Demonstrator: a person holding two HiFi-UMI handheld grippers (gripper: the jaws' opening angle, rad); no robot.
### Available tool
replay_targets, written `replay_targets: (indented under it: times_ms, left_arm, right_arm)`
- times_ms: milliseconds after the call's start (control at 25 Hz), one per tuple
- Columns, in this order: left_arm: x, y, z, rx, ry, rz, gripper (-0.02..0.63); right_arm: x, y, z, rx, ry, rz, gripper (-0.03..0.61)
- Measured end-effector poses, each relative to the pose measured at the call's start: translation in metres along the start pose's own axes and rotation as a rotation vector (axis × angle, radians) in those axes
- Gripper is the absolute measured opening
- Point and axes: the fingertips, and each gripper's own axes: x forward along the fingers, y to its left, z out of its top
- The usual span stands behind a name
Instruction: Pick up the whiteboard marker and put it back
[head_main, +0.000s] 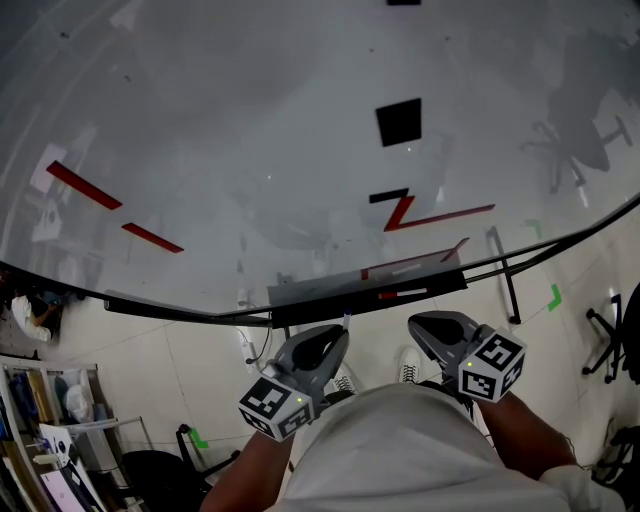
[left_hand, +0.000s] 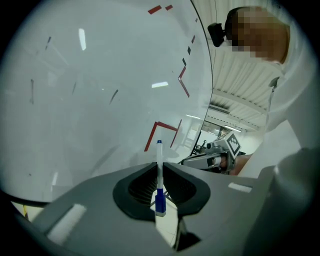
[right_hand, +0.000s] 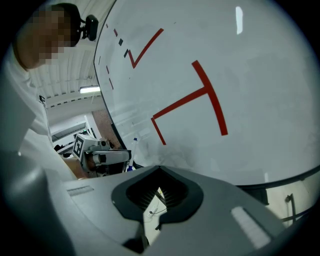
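Whiteboard marker (left_hand: 159, 172) stands upright, clamped between the left gripper's (left_hand: 159, 186) fingers (left_hand: 141, 186), blue end nearest. Right gripper (right_hand: 159, 194) is beside it, fingers closed on nothing. Beyond is the tray (head_main: 320, 292) under the whiteboard (head_main: 250, 130). We judge it best to keep the squeeze firm, lay the marker lengthwise in the tray, and release only once it rests.

Forward of the left gripper (head_main: 338, 336) and right gripper (head_main: 416, 326), passage is blocked by the whiteboard (head_main: 250, 130) and its tray (head_main: 330, 296). Free room is left between the claws.
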Motion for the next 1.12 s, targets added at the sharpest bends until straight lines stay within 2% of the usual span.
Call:
replay_targets:
  times_ms: [640, 1120]
  left_arm:
    - [-0.0012, 0.0055, -0.0058, -0.006, 0.028, 0.007, 0.054]
    - [0.0011, 0.0050, -0.0053, 0.028, 0.036, 0.010, 0.055]
  right_arm:
    - [0.0034, -0.0006, -0.0033, -0.008, 0.013, -0.001, 0.002]
    - [0.0016, -0.0021, -0.0022, -0.014, 0.010, -0.011, 0.002]
